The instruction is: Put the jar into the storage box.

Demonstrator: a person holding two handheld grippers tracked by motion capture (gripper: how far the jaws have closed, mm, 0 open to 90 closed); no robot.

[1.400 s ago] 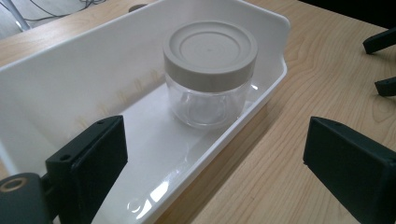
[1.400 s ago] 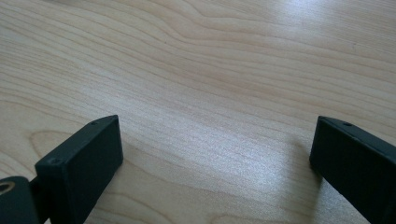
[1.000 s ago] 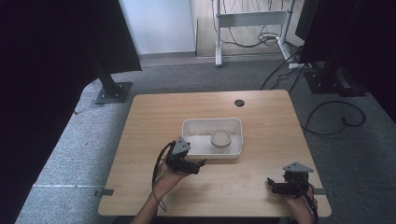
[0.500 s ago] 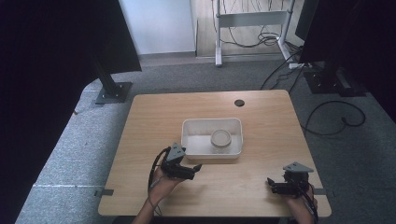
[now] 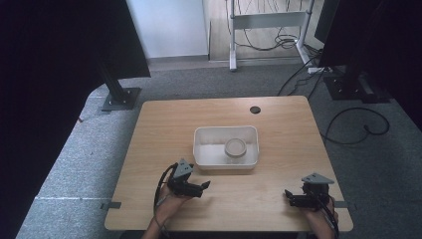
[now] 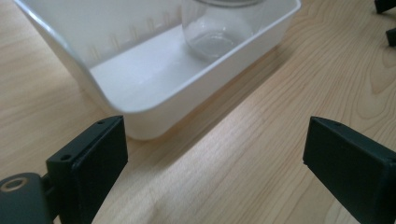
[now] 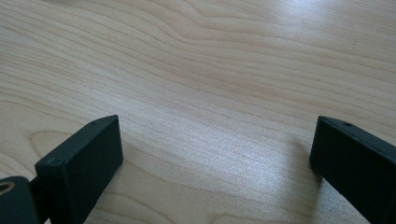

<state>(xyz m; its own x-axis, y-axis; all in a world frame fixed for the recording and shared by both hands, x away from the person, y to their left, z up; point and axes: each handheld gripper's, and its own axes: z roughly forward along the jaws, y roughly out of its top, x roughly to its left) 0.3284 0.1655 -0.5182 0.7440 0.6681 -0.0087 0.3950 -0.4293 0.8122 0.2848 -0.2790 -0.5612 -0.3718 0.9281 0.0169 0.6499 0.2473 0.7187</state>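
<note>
Left claw (jaws apart), tray, jar

A tub sits mid-table, with a jar in its right half. The left gripper lies just before the tub's front left corner. The right gripper is near the table's front right corner, perhaps resting on the wood.
</note>
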